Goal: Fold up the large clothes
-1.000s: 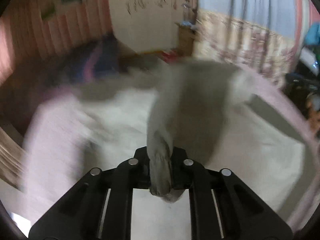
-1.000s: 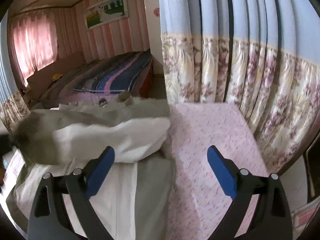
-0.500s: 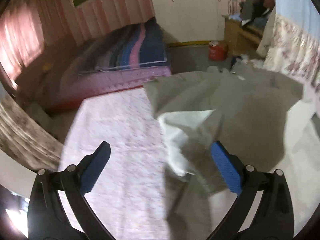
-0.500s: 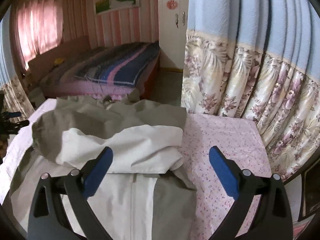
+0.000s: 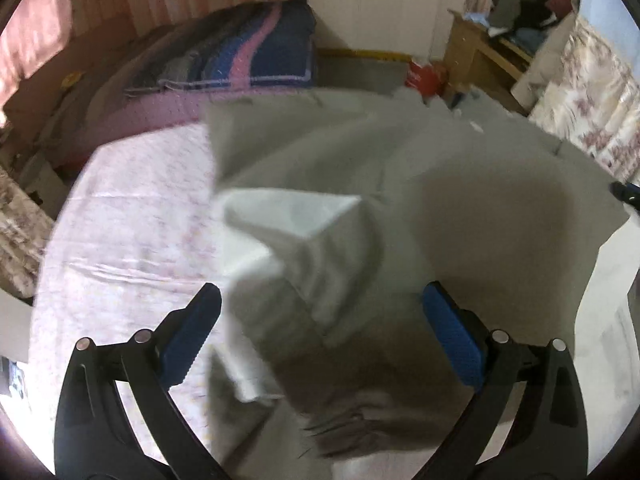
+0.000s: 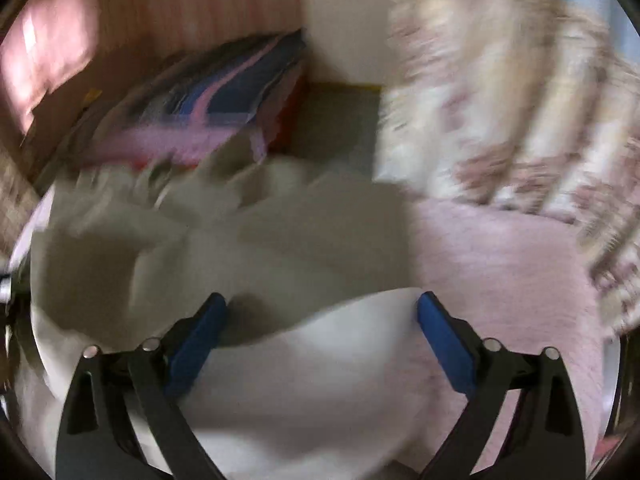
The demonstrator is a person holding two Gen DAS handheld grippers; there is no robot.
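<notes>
Left claw [image 5: 320, 332], a second ago clamped on bunched grey cloth, now wide apart, nothing pinched; grey-and-white garment [image 5: 400, 200] dropped onto pink bed sheet [image 5: 132, 216], lying spread and rumpled. Right claw [image 6: 320, 332] lower over garment, closing, white fold between pads but not pressed. Right view now heavily blurred.

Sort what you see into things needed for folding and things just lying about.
For the job:
grey garment
pink sheet it lies on
left gripper, open
right gripper, closing over the garment's pale edge

Lying about:
striped blanket
red container
clothes pile on wooden desk
flowered curtain
</notes>
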